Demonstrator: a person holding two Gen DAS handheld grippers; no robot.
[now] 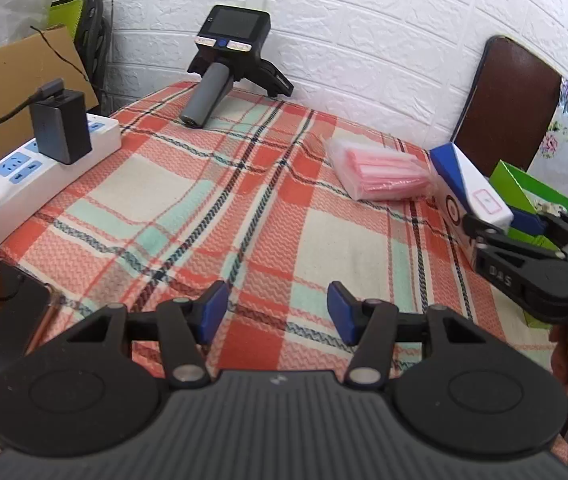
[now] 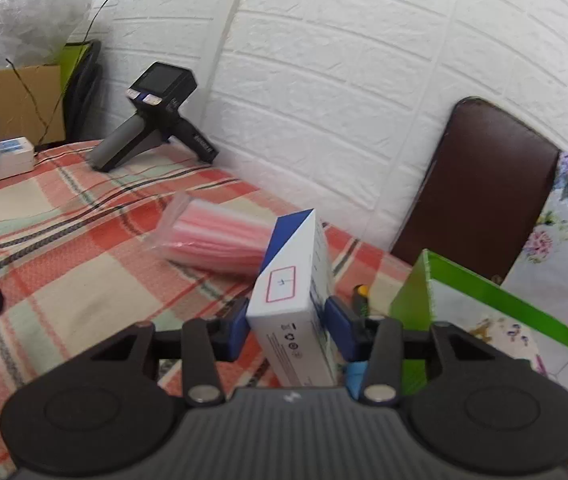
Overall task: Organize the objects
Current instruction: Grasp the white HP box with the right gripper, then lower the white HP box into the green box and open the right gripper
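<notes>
My right gripper (image 2: 286, 330) is shut on a white and blue carton (image 2: 294, 296), held tilted above the plaid tablecloth (image 2: 64, 264) next to a green box (image 2: 484, 296). In the left wrist view the carton (image 1: 460, 176) shows at the right with the right gripper (image 1: 524, 240) around it. A clear bag of pink strips (image 2: 212, 240) lies just beyond the carton; it also shows in the left wrist view (image 1: 380, 172). My left gripper (image 1: 278, 312) is open and empty low over the cloth's near middle.
A black handheld device with a grey handle (image 1: 224, 60) leans at the wall. A white power strip with a black charger (image 1: 40, 156) lies at the left edge. A phone (image 1: 0, 300) lies near left. A brown chair back (image 1: 512, 100) stands behind the table.
</notes>
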